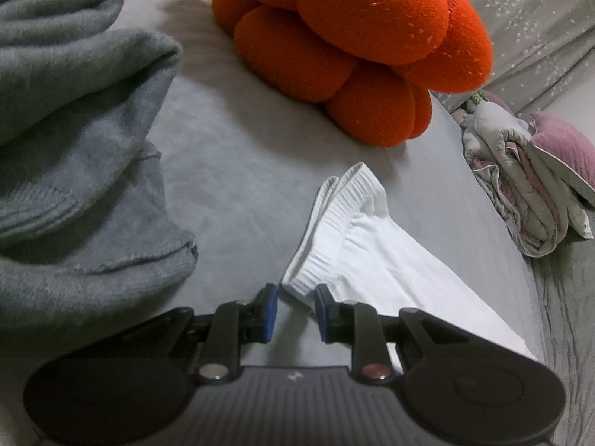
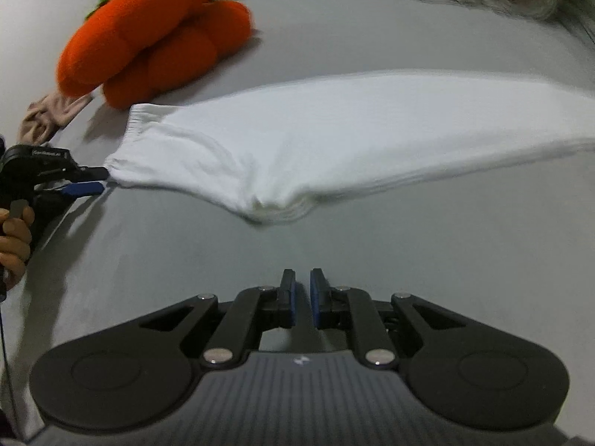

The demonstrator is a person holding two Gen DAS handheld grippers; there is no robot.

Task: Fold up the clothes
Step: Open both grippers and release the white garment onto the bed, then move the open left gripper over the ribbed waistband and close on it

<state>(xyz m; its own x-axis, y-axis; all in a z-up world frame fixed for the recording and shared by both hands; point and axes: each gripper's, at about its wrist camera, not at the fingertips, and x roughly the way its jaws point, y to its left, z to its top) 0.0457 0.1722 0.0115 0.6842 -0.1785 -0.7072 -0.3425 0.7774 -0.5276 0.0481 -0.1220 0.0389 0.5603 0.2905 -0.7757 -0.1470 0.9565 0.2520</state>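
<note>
the white pants (image 2: 334, 137) lie folded lengthwise; the left gripper (image 1: 296, 310) sits slightly apart and empty at the waistband (image 1: 331, 230), the right gripper (image 2: 302, 297) nearly together and empty, so next probably comes grabbing both ends to fold across.

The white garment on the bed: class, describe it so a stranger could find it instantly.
Start at the big orange plush cushion on the grey bed. Just in front lies the white garment, folded long and flat. Unlike the fuzzy grey sweater, it is smooth, with a ribbed elastic band.
</note>
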